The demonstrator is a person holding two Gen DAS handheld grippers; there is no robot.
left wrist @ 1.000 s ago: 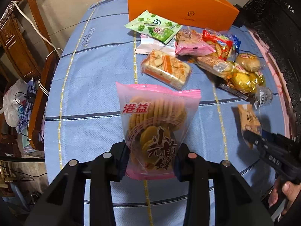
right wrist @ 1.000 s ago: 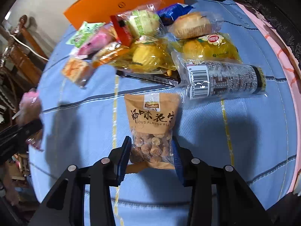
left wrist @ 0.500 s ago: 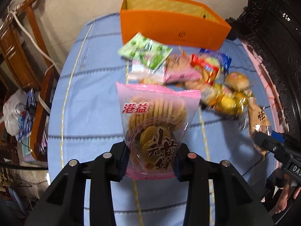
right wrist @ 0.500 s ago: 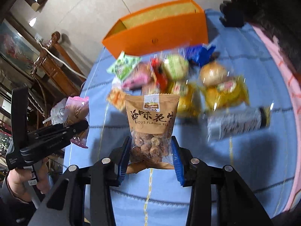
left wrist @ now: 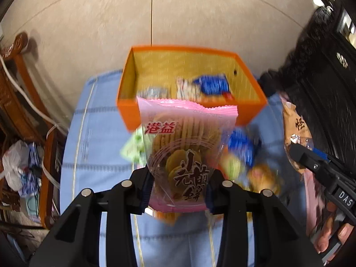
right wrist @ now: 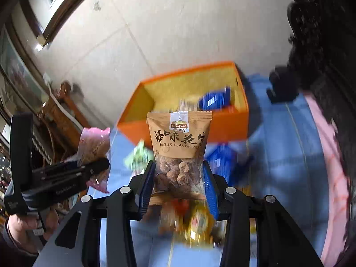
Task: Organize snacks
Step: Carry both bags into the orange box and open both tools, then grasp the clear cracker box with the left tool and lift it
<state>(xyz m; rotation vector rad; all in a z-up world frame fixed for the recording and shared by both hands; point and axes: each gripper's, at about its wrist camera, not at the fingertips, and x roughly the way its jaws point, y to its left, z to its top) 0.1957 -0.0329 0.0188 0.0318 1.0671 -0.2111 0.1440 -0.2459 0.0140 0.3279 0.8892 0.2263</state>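
**Listener:** What are the two cameras showing you?

**Operator:** My left gripper (left wrist: 179, 189) is pinching the lower part of a pink biscuit packet (left wrist: 185, 153), which stands upright between the fingers, off the table. My right gripper (right wrist: 179, 184) is pinching a brown peanut pouch (right wrist: 180, 146) the same way. Both packets hang in the air in front of an open orange box (left wrist: 133, 111) that sits at the far end of a table with a blue cloth (left wrist: 89, 133).

**Listener:** Is anything in the box already?

**Operator:** Yes. I can make out a blue wrapper (left wrist: 211, 85) and some paler packets inside, though the view is blurred. More snacks lie loose on the cloth beneath my grippers, too smeared to name.

**Listener:** What could go wrong?

**Operator:** Three things, I think. Each packet is gripped low, so the tall top could catch the box's near wall and fold or slip out. Both grippers are near each other and heading for one opening, so they could bump. And if I let go before clearing the rim, a packet would likely drop back among the loose snacks.
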